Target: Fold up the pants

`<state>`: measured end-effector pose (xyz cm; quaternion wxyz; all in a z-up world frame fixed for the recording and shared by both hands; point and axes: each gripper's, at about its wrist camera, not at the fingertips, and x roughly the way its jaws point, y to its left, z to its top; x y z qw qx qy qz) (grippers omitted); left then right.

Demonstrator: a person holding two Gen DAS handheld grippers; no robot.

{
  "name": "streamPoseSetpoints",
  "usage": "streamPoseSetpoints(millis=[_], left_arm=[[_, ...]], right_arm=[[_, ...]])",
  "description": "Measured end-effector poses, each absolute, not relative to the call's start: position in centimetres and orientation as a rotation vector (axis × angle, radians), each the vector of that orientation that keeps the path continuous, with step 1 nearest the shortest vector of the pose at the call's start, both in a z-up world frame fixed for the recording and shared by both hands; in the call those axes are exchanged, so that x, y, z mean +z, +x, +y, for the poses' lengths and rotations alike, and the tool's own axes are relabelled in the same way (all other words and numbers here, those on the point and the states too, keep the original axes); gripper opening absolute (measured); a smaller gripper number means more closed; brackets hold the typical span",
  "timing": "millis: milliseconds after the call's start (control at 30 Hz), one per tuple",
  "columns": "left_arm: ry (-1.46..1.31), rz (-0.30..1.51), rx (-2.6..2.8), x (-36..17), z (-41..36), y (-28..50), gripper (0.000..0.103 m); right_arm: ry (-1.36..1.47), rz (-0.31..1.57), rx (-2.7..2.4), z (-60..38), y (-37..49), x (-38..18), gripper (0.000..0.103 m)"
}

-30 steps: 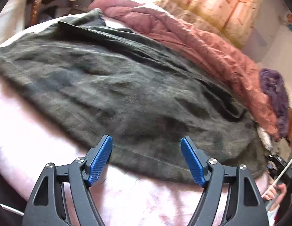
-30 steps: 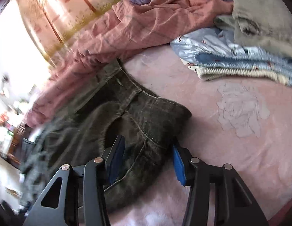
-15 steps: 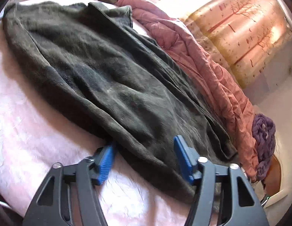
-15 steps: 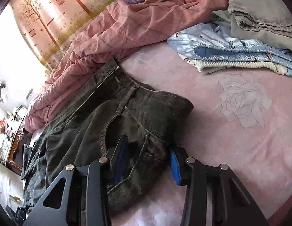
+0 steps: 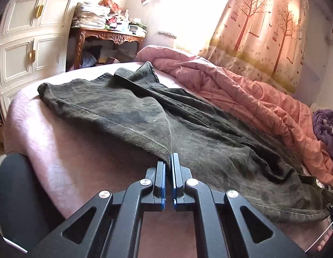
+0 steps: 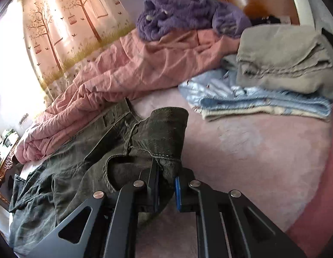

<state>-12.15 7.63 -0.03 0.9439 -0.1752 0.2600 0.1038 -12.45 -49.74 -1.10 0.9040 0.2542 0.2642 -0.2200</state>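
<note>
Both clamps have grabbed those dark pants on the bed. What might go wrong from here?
The left tool pinches only a thin edge of the dark pants, so the cloth might slip free when lifted. The right tool, its jaws closing, bites a bunched waistband, which may fold unevenly. The far side of the pants lies against the pink quilt and could drag it along.

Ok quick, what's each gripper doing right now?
Left gripper: shut on the pants, pinching a leg's edge.
Right gripper: jaws closing on the pants' waistband end.
</note>
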Motion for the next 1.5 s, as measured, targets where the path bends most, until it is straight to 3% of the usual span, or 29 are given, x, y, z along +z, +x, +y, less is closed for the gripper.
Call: streamPoseSetpoints(millis=[200, 267, 333, 433, 500, 567, 600, 867, 1500], left_arm=[[-0.285, 0.673, 0.275, -5.6, 6.7, -10.8, 0.004], [-0.248, 0.644, 0.285, -6.0, 6.3, -10.7, 0.004], [-0.218, 0.639, 0.277, -5.7, 5.9, -10.5, 0.005], [-0.318, 0.679, 0.178, -5.4, 7.7, -10.3, 0.027], [-0.332, 0.691, 0.184, -5.0, 8.9, -10.7, 0.034], [-0.291, 0.690, 0.220, -4.5, 9.8, -10.9, 0.067], [-0.282, 0.682, 0.226, -4.2, 10.4, -11.0, 0.069], [-0.327, 0.708, 0.164, -4.3, 14.3, -11.8, 0.079], [-0.466, 0.623, 0.346, -2.5, 33.7, -7.8, 0.075]], right_arm=[[0.564, 0.728, -0.488, -50.6, -11.4, -4.3, 0.011], [0.571, 0.737, -0.478, -50.9, -11.4, -4.1, 0.013], [0.541, 0.750, -0.493, -50.5, -11.6, -4.0, 0.024], [0.456, 0.715, -0.542, -49.2, -12.9, -2.9, 0.040], [0.427, 0.661, -0.550, -48.3, -14.4, -2.1, 0.053], [0.403, 0.605, -0.505, -46.9, -15.8, -1.0, 0.055], [0.388, 0.583, -0.479, -45.9, -16.2, -0.4, 0.055], [0.318, 0.500, -0.253, -37.1, -15.7, 1.4, 0.056], [0.133, 0.607, -0.020, -19.6, -9.7, -2.4, 0.056]])
